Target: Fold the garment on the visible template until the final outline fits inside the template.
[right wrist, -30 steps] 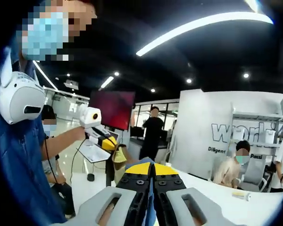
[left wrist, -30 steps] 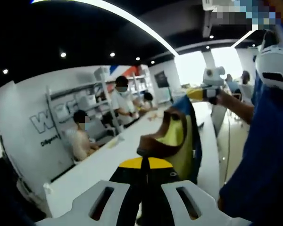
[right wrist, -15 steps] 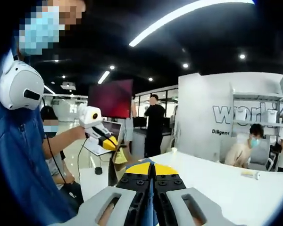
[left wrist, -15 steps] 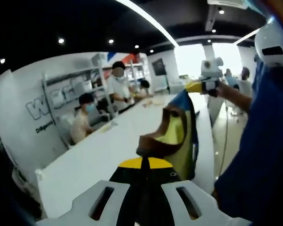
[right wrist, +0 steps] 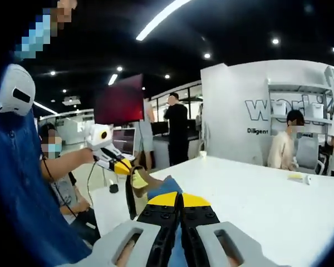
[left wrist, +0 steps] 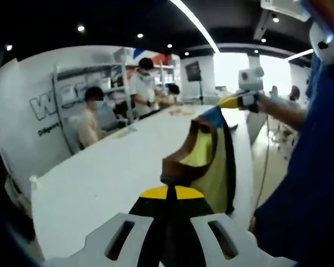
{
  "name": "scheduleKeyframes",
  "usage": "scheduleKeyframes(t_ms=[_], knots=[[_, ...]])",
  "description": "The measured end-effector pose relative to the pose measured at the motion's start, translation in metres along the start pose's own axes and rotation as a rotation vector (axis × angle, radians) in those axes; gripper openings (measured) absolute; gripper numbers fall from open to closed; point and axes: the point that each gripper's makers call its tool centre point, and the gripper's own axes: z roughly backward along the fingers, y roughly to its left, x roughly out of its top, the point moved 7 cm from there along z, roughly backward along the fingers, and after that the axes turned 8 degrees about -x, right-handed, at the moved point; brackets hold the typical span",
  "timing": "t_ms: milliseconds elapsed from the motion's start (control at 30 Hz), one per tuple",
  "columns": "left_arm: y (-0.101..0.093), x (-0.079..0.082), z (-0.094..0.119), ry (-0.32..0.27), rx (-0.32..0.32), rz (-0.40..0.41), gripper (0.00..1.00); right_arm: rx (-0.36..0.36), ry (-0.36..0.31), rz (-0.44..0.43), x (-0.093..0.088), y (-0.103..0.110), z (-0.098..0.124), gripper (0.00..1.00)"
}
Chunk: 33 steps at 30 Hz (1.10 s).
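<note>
In the left gripper view, a white wall (left wrist: 28, 117) with large grey lettering stands at the far left, with white shelving (left wrist: 94, 89) just beside it. A seated person (left wrist: 89, 119) and a standing person (left wrist: 142, 86) are at the far edge of the long white table (left wrist: 100, 178), which runs across the middle of the view. The left gripper (left wrist: 170, 194) rises from the bottom, its yellow-tipped fingers pressed together on one end of the garment (left wrist: 203, 161). The garment, brown, yellow and blue, hangs stretched in the air above the table's near edge, from the left gripper up to the right gripper (left wrist: 234, 102), whose yellow tip pinches the other end. At the far right, the blue sleeve (left wrist: 306, 167) of the person holding the grippers takes up the edge of the view.

In the right gripper view, that person's blue shirt (right wrist: 16, 183) fills the left side, with a white device (right wrist: 14, 89) on the chest. The left gripper (right wrist: 122, 166) comes in from the left, its yellow tip closed on the garment (right wrist: 142, 183), which sags between it and the right gripper (right wrist: 178, 201). The right gripper's fingers (right wrist: 195, 200) are closed together on the blue edge of the cloth. Behind stand a dark screen (right wrist: 119, 100) and a person in black (right wrist: 177, 130); the table (right wrist: 267, 200) spreads to the right, and a seated person (right wrist: 286, 144) sits by the lettered wall (right wrist: 239, 111).
</note>
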Motion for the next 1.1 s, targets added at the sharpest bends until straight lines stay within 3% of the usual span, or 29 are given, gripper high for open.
scheduleKeyframes(t_ms=[200, 267, 567, 900, 1100], knots=[[0.016, -0.019, -0.022, 0.011, 0.012, 0.015, 0.01, -0.016, 0.040, -0.027, -0.022, -0.023, -0.026, 0.00], [0.031, -0.032, -0.039, 0.013, 0.030, 0.021, 0.01, -0.028, 0.064, -0.056, -0.038, -0.037, -0.042, 0.00], [0.060, -0.057, -0.069, 0.026, 0.063, 0.058, 0.01, -0.070, 0.112, -0.110, -0.071, -0.064, -0.069, 0.00], [0.097, -0.088, -0.107, 0.034, 0.090, 0.126, 0.01, -0.126, 0.185, -0.181, -0.118, -0.109, -0.111, 0.00], [0.116, -0.103, -0.127, 0.031, 0.103, 0.156, 0.01, -0.153, 0.199, -0.204, -0.133, -0.118, -0.121, 0.00]])
